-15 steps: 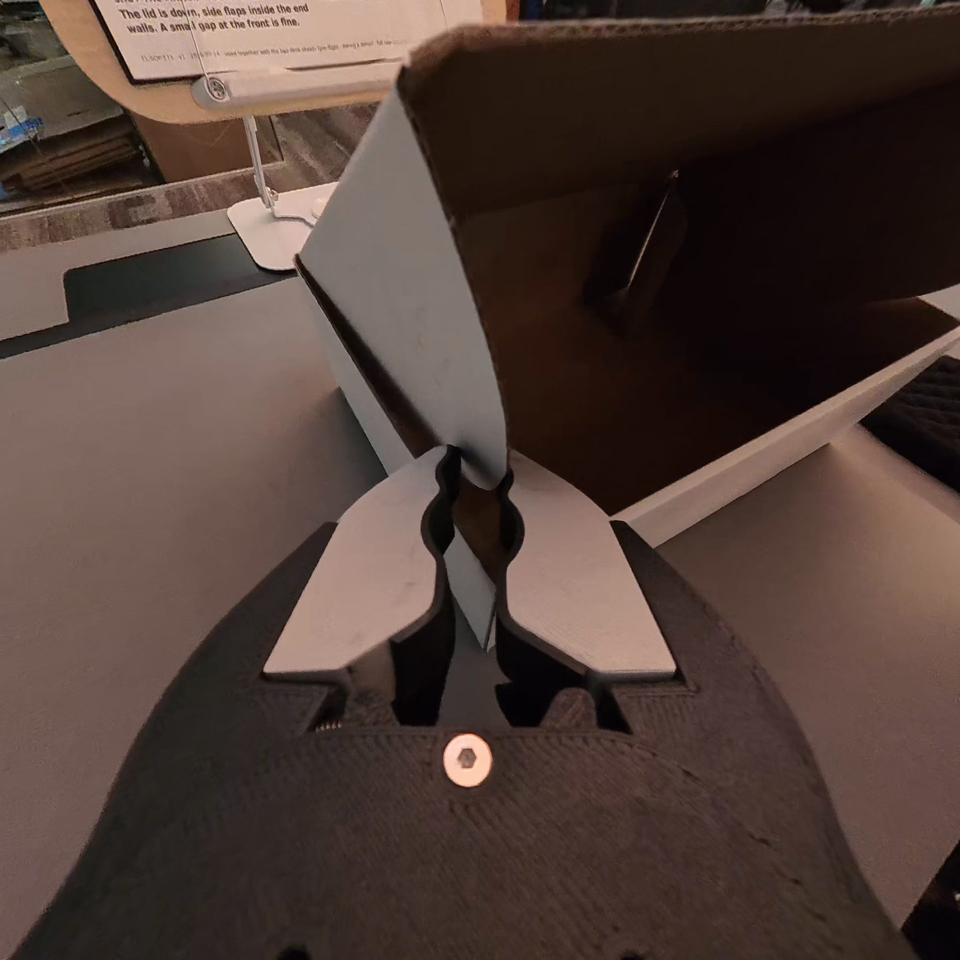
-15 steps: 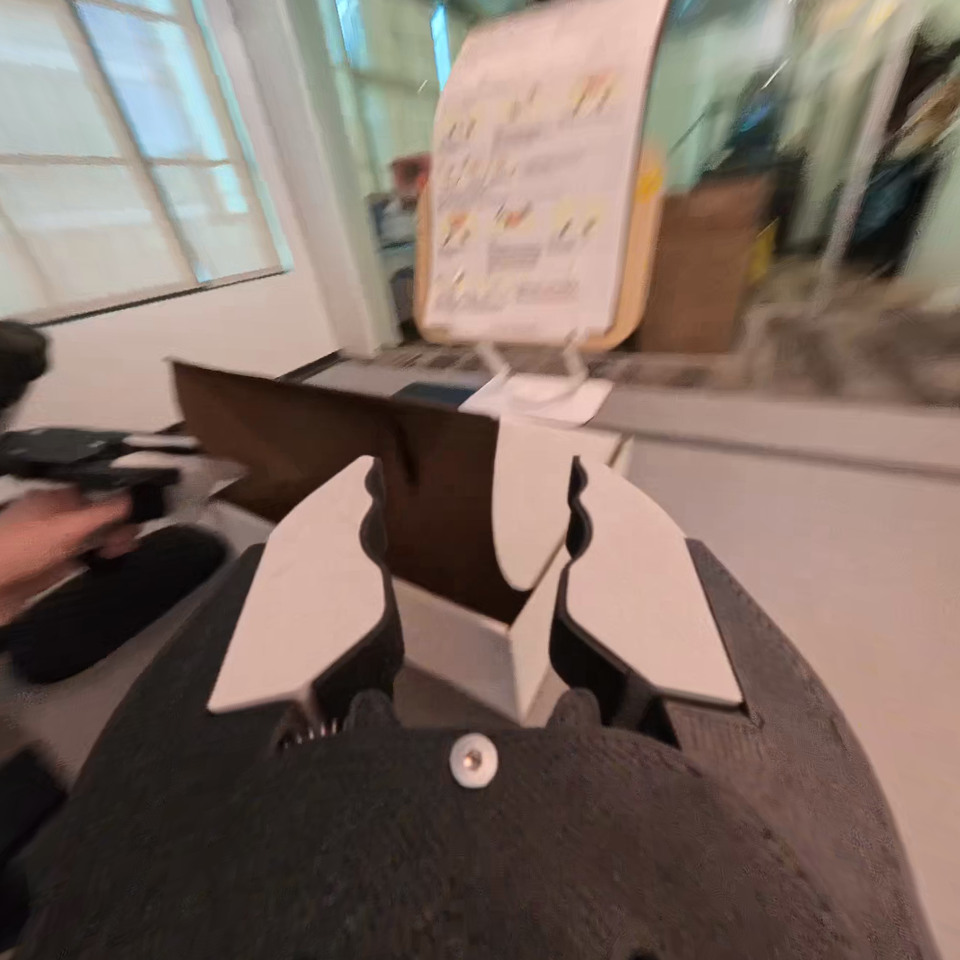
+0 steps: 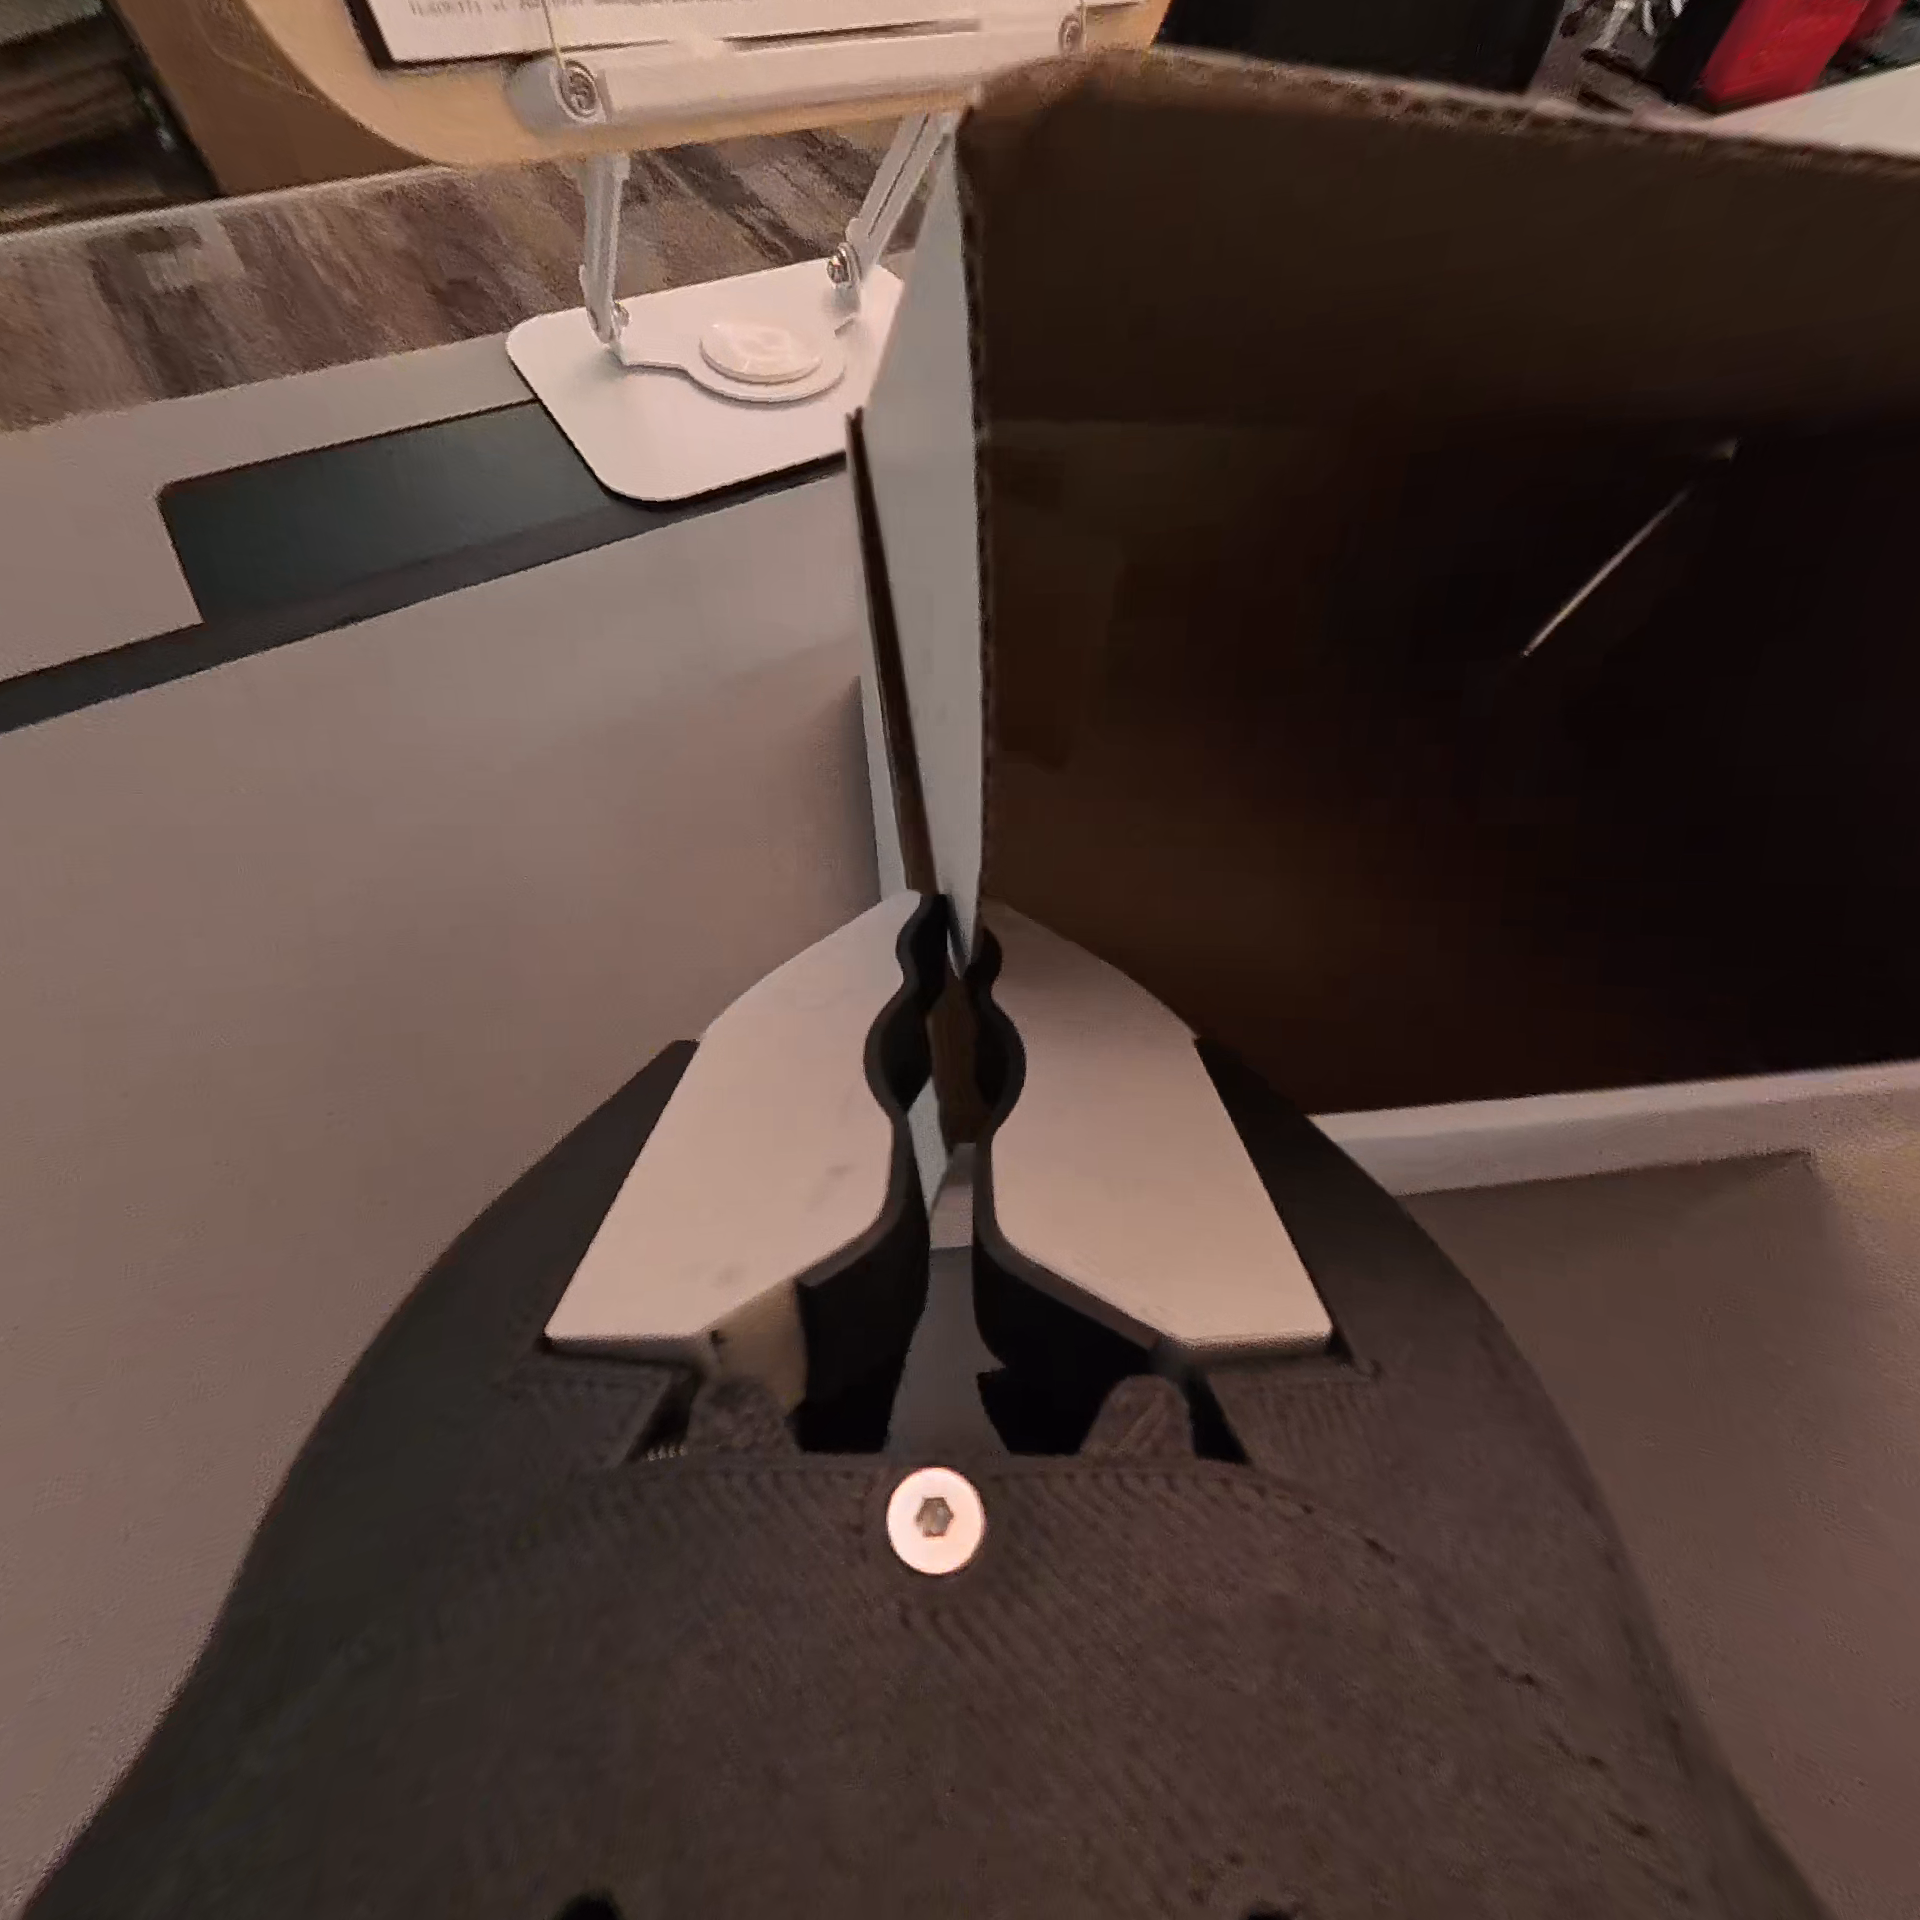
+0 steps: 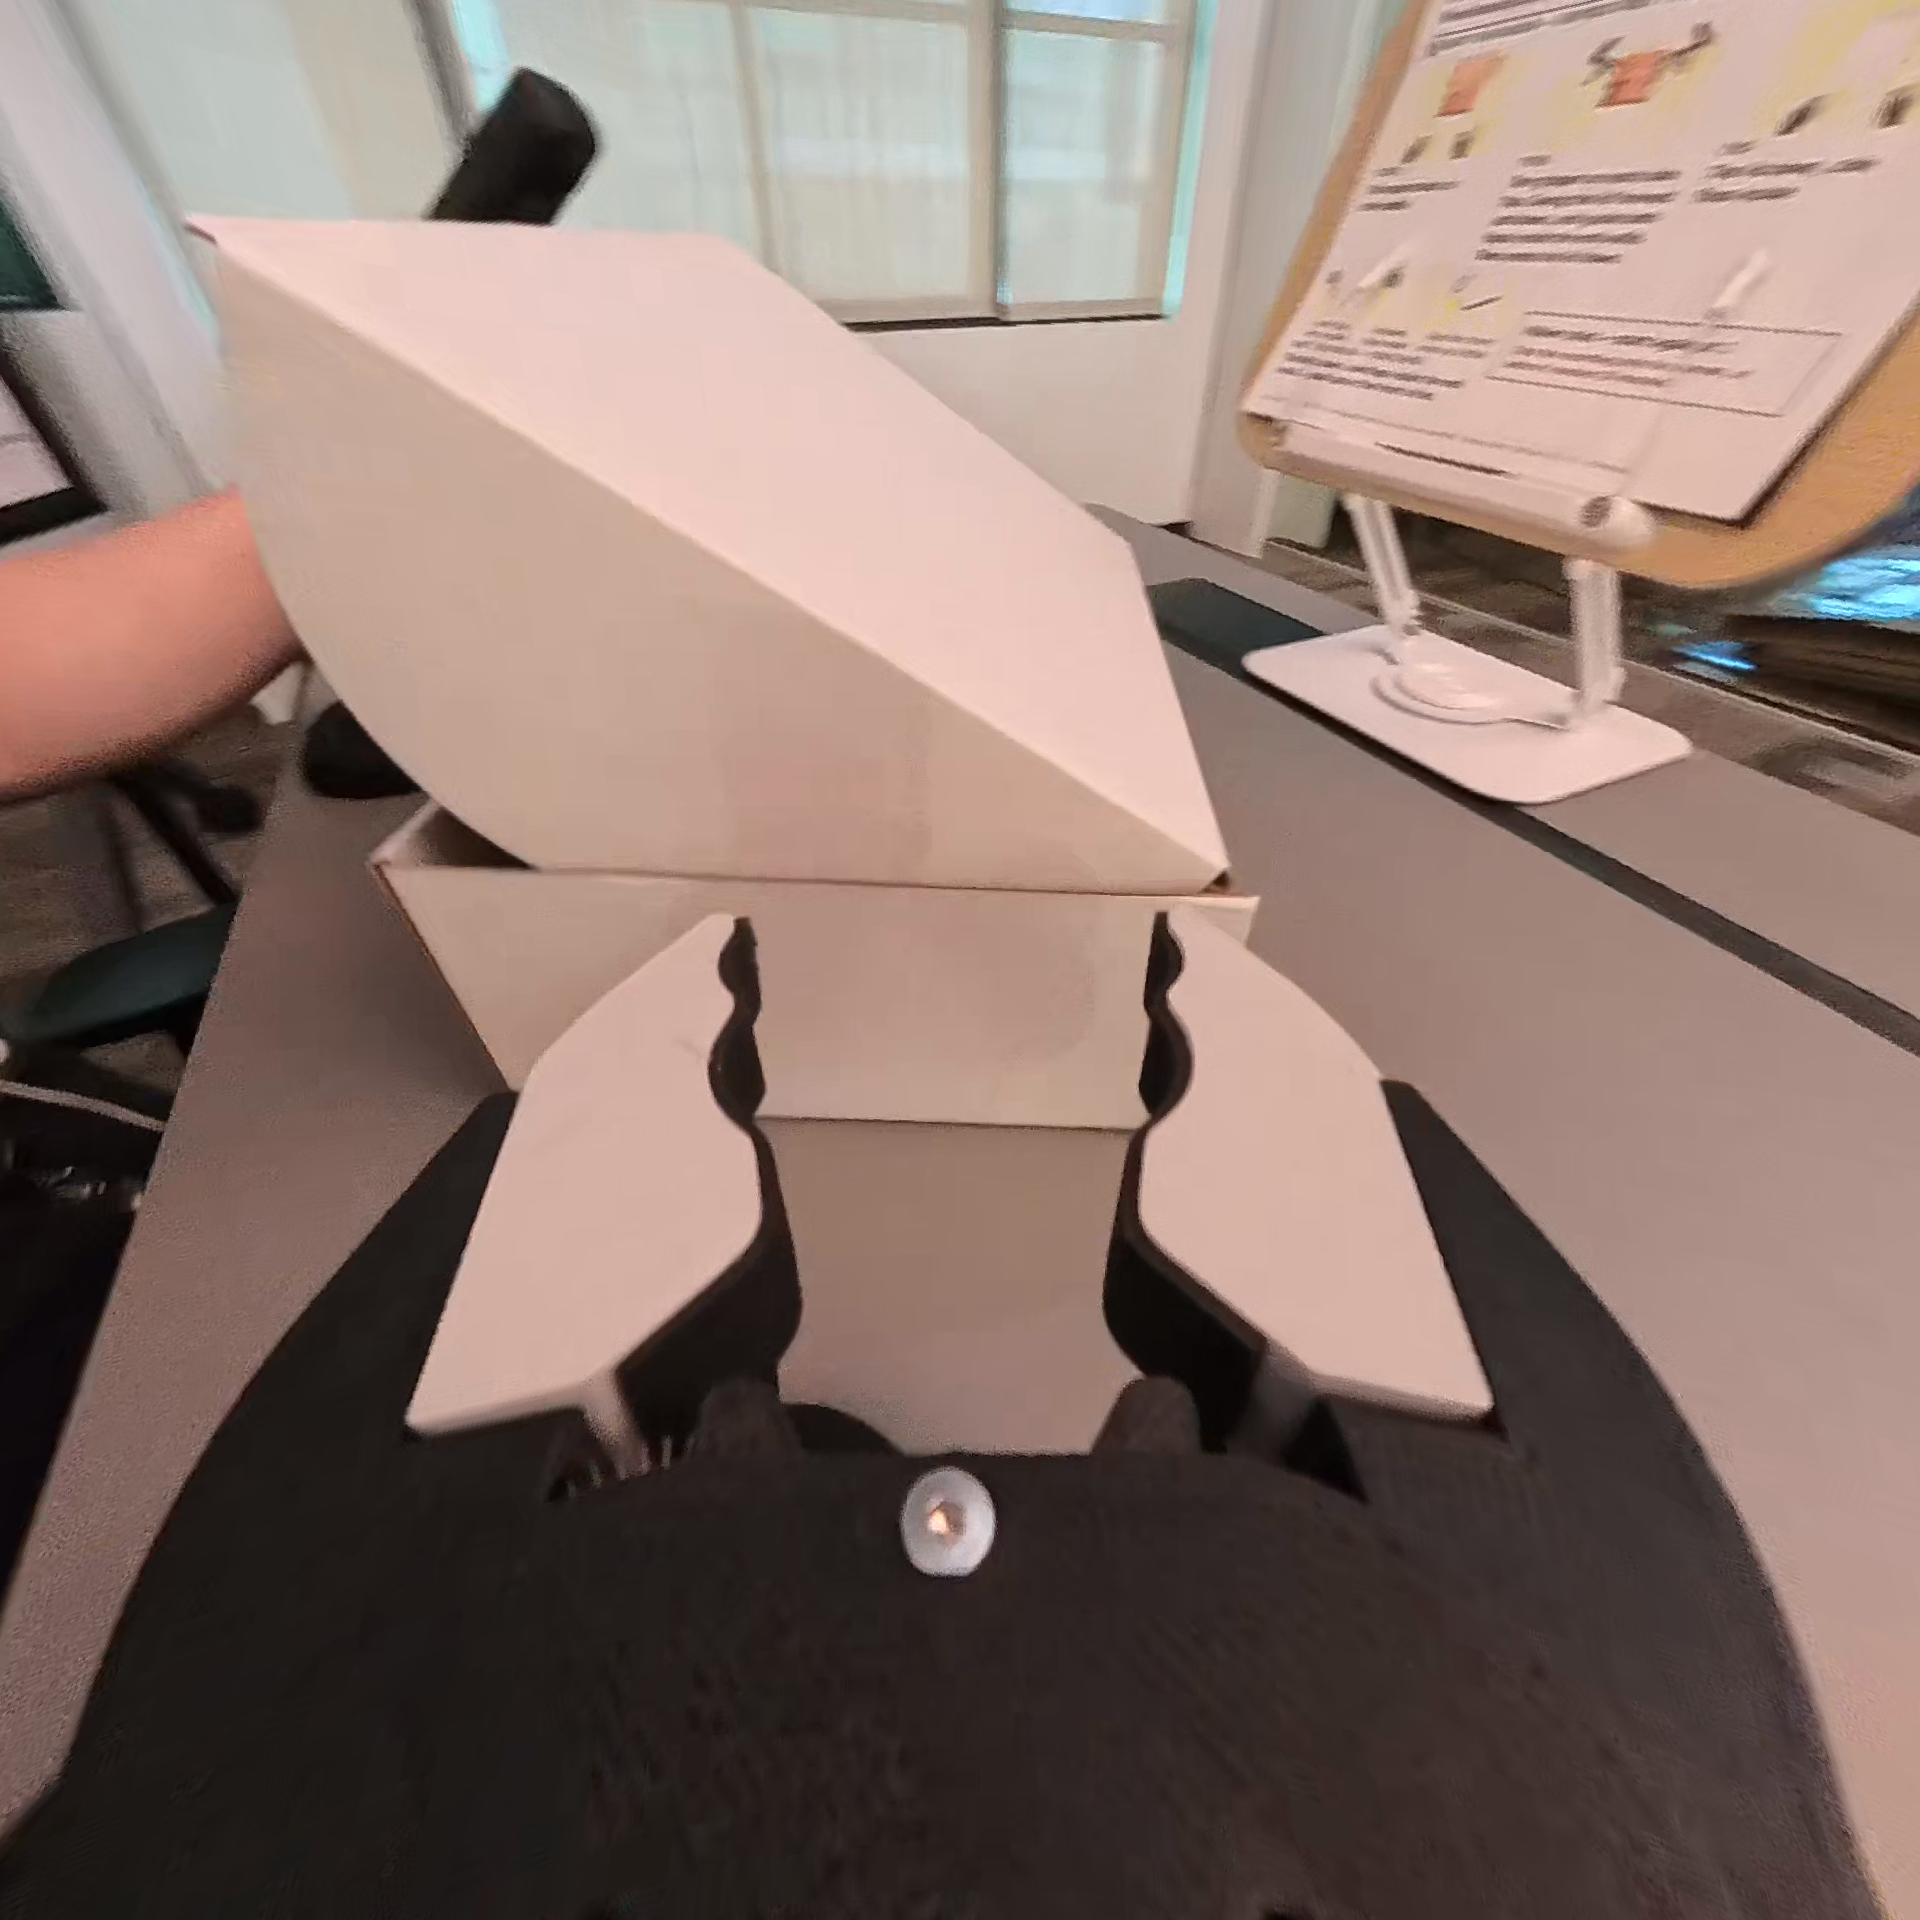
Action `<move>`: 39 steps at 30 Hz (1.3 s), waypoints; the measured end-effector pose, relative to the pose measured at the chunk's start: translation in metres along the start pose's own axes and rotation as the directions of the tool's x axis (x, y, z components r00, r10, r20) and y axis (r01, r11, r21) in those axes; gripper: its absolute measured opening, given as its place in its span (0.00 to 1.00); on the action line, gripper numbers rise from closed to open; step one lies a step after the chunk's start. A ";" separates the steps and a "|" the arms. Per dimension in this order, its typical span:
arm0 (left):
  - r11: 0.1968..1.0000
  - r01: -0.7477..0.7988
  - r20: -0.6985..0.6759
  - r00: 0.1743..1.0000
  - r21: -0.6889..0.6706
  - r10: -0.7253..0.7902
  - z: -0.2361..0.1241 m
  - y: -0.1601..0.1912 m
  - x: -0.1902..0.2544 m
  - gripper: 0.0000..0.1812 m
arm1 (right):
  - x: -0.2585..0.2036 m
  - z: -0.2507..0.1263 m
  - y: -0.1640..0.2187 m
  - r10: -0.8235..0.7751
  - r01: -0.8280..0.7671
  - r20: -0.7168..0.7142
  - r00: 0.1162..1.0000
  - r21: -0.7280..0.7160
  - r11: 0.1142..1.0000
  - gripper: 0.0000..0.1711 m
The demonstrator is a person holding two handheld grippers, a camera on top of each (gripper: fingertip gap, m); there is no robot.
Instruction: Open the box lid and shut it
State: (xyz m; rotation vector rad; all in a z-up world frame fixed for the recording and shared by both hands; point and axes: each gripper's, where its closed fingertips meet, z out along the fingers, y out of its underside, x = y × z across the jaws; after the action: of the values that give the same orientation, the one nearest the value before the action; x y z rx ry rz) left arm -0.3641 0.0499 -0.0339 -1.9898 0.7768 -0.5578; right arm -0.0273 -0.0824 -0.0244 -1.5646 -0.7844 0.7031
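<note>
Box [image 4: 831, 997] sits on the grey table [image 4: 1558, 1143], white outside, brown card inside. Lid [image 4: 665, 582] is raised, hinged along the far side, tilted up at a steep angle over the tray.

Left gripper [image 3: 954, 940]: clenched on the lid's side flap [image 3: 930, 623], which runs edge-on between the pads. Grip is near the flap's lower tip only.

Right gripper [image 4: 951, 1023]: released, jaws wide apart, empty, just in front of the box's near wall and apart from it.

Step in hand (judgement): lid is open; the closing swing is due. To do it well:
- Swing the left gripper in an arc about the hinge, not straight down, so the card does not buckle.
- Keep the flap turned inward so it drops inside the end wall rather than catching on the rim.
- Right gripper could steady the near wall or guide the opposite flap; the box looks light and may slide on the smooth table.
- Let go only once the flap has started into the tray.

Surroundings: a document stand [image 4: 1475, 717] with a printed sheet stands on the table beyond the box, well apart, not in the lid's path. A person's forearm [image 4: 125, 634] shows left of the lid in the right wrist view. Nothing visible inside the tray to block closing; its interior is dark, partly hidden.
</note>
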 end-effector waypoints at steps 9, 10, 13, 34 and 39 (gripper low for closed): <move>0.995 -0.026 -0.082 0.996 -0.094 0.018 0.034 -0.003 -0.012 0.01 | 0.025 0.037 0.033 -0.125 0.162 0.304 0.944 -0.098 0.982 0.45; 0.994 -0.035 -0.085 0.996 -0.099 0.027 0.037 -0.003 -0.012 0.01 | 0.030 0.042 0.040 -0.120 0.160 0.310 0.943 -0.109 0.981 0.45; 0.994 -0.055 -0.098 0.994 -0.098 0.045 0.041 -0.005 -0.009 0.00 | 0.033 0.053 0.056 -0.033 0.089 0.398 0.917 -0.125 0.988 0.41; 0.991 -0.008 -0.139 0.990 -0.132 -0.011 0.046 -0.009 0.002 0.01 | 0.036 0.059 0.058 0.083 0.027 0.382 0.920 -0.274 0.961 0.36; 0.992 -0.010 -0.092 0.996 -0.126 -0.002 0.039 -0.002 0.007 0.00 | 0.050 0.030 0.009 0.029 -0.014 0.140 0.990 -0.111 0.994 0.41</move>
State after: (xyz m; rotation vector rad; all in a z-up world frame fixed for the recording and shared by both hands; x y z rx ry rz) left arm -0.3337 0.0680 -0.0508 -2.0899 0.8918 -0.6151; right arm -0.0211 -0.0249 -0.0380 -1.6373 -0.9255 0.8052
